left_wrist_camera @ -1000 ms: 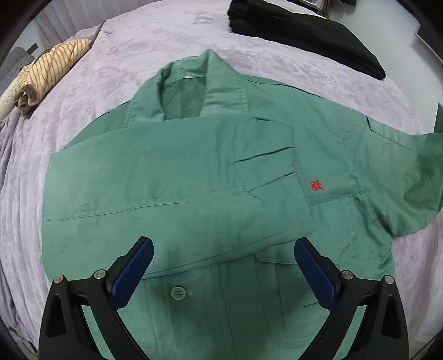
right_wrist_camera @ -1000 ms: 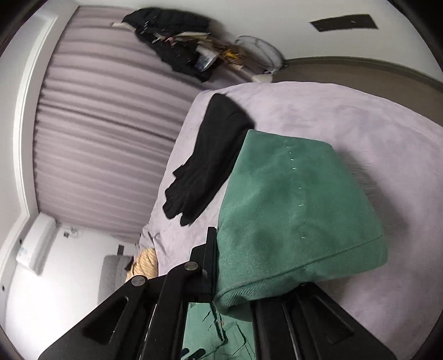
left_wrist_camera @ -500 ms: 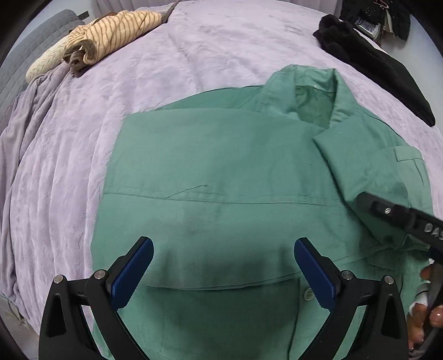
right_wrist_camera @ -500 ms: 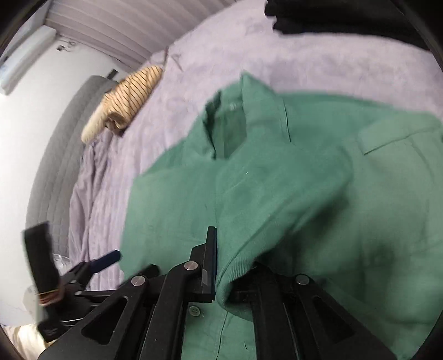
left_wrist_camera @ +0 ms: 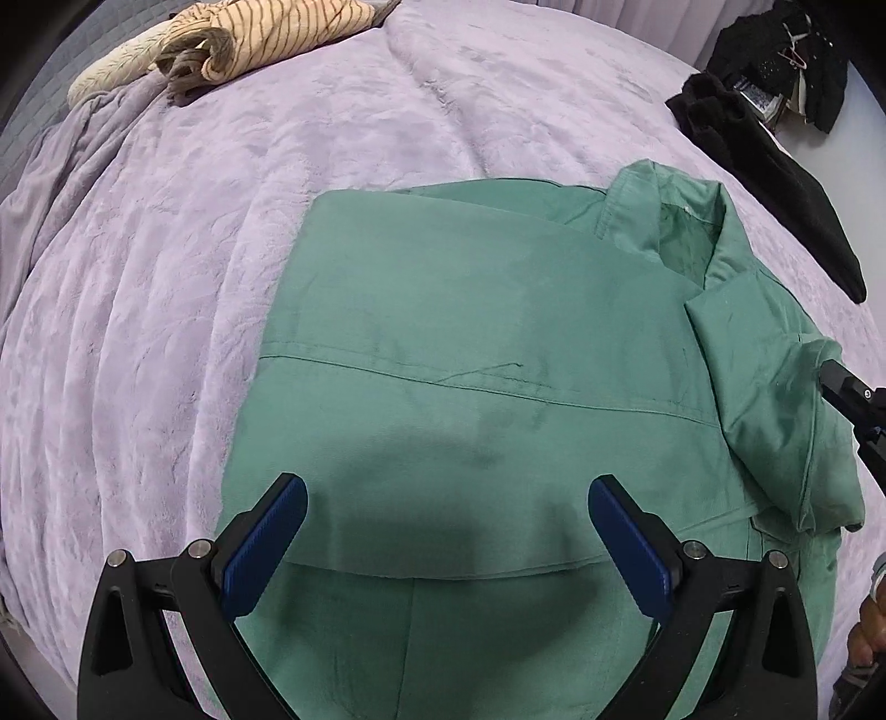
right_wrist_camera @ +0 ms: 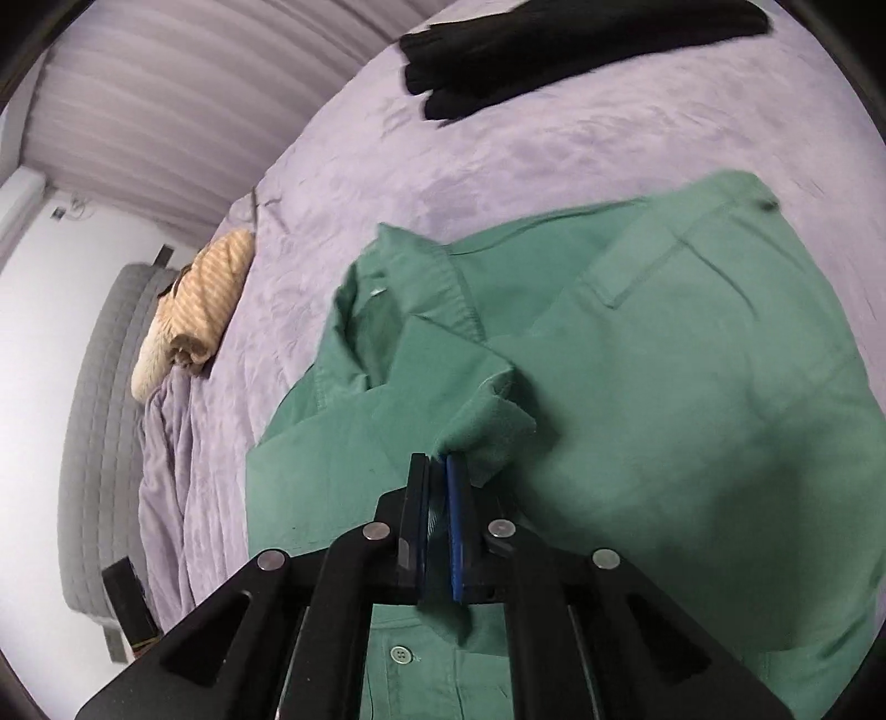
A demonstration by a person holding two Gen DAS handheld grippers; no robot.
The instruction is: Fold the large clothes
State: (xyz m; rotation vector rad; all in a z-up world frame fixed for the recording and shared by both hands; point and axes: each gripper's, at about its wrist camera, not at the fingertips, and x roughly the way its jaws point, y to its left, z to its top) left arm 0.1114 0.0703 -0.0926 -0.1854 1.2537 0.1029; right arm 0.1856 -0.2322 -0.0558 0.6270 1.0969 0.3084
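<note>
Green button-up shirt [left_wrist_camera: 498, 343] lies flat on the lilac plush bedspread [left_wrist_camera: 166, 277], front up, collar [left_wrist_camera: 681, 221] toward the far right in the left wrist view. One sleeve is folded across the chest, its seam running side to side. The other sleeve is brought over the shirt's right part, its cuff end [right_wrist_camera: 493, 426] pinched in the right gripper [right_wrist_camera: 440, 471]: pads nearly together, a thin fold of green cloth clamped between them. Only the right wrist view shows that grip; the left wrist view catches just the gripper's black tip [left_wrist_camera: 853, 393] at the shirt's edge, plus fingers of the person's hand [left_wrist_camera: 866, 637] at the lower right rim.

Left gripper [left_wrist_camera: 446, 515] hovers over the lower part of the shirt, jaws wide apart, nothing between the blue pads [left_wrist_camera: 266, 548].

Right wrist view alone shows a shirt button [right_wrist_camera: 400, 654] below the gripper, a chest pocket flap [right_wrist_camera: 637, 266], the grey headboard [right_wrist_camera: 94, 443] and the curtains [right_wrist_camera: 183, 94].

Both views show a striped beige garment [left_wrist_camera: 238, 44] bunched at the far edge and a black garment [left_wrist_camera: 775, 188] near the bed's far corner, both well apart from the shirt.
</note>
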